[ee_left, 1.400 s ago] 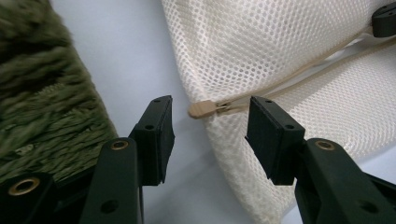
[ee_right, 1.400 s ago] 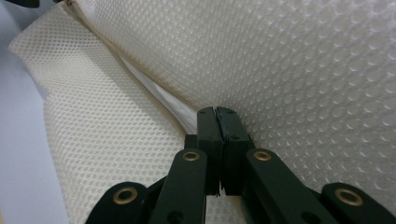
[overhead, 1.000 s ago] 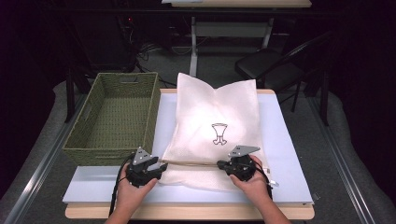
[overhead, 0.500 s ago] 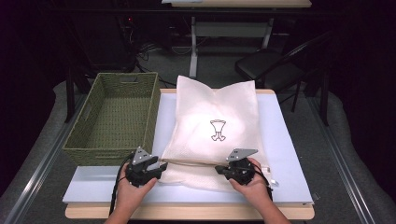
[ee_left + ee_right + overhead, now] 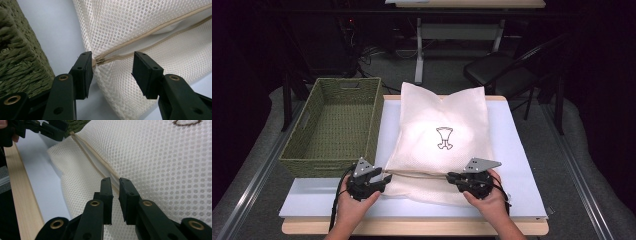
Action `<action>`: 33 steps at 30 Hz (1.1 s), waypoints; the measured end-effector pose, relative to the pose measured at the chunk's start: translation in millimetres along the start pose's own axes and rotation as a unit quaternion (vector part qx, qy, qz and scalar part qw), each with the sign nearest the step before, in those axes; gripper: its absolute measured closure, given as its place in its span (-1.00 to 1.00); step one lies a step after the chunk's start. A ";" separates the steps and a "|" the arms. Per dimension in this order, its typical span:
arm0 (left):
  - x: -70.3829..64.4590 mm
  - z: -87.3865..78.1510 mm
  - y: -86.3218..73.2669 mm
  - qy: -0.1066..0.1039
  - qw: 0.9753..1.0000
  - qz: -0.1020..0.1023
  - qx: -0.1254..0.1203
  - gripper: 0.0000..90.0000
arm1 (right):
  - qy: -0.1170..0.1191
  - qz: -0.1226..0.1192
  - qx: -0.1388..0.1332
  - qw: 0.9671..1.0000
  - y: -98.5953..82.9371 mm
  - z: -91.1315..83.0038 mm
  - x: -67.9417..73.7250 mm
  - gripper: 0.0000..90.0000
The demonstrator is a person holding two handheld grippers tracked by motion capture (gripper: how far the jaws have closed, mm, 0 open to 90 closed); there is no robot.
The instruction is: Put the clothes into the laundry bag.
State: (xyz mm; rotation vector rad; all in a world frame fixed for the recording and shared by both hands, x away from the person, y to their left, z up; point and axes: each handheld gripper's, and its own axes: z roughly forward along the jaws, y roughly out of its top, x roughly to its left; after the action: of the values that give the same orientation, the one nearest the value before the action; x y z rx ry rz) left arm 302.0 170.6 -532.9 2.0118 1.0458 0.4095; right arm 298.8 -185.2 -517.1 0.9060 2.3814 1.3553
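A white mesh bag (image 5: pixel 442 115) with a small brown emblem lies flat on the table, its beige zipper running along the near end. My left gripper (image 5: pixel 386 179) stands open at the bag's near left corner. In the left gripper view the gripper (image 5: pixel 112 72) has the zipper pull (image 5: pixel 99 60) just beside its left jaw, with the bag corner between the jaws. My right gripper (image 5: pixel 449 176) is at the near right part of the zipper. In the right gripper view the gripper (image 5: pixel 116 187) is shut on the zipper edge, its jaws a narrow gap apart.
A green woven basket (image 5: pixel 299 125) stands empty at the left, close to the bag and the left gripper. The pale blue table top (image 5: pixel 522 150) has bare room right of the bag. A dark chair (image 5: pixel 507 75) stands beyond the far edge.
Both hands have shifted slightly toward the near edge. The bag and basket have not moved.
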 end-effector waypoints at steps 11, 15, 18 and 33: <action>-1.1 -0.1 0.1 -0.003 1.000 0.000 0.001 0.11 | -0.018 -0.018 -0.024 0.999 8.3 -1.0 -1.1 0.59; -1.0 0.3 0.2 -0.001 1.000 -0.001 0.000 0.11 | -0.024 -0.033 -0.016 0.999 7.9 3.6 -0.3 0.51; -0.8 0.8 -0.2 -0.004 1.000 -0.002 0.001 0.11 | -0.033 -0.042 -0.003 0.999 6.3 10.5 -1.1 0.50; 0.3 0.7 -0.8 -0.004 1.000 -0.009 0.000 0.11 | -0.035 -0.033 0.020 0.999 5.5 17.3 -4.5 1.00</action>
State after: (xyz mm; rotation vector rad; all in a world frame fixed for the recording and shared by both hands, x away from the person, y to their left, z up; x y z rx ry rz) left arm 302.3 170.8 -534.0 2.0020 1.0573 0.3908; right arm 313.0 -174.2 -522.0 0.8616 2.3718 1.2346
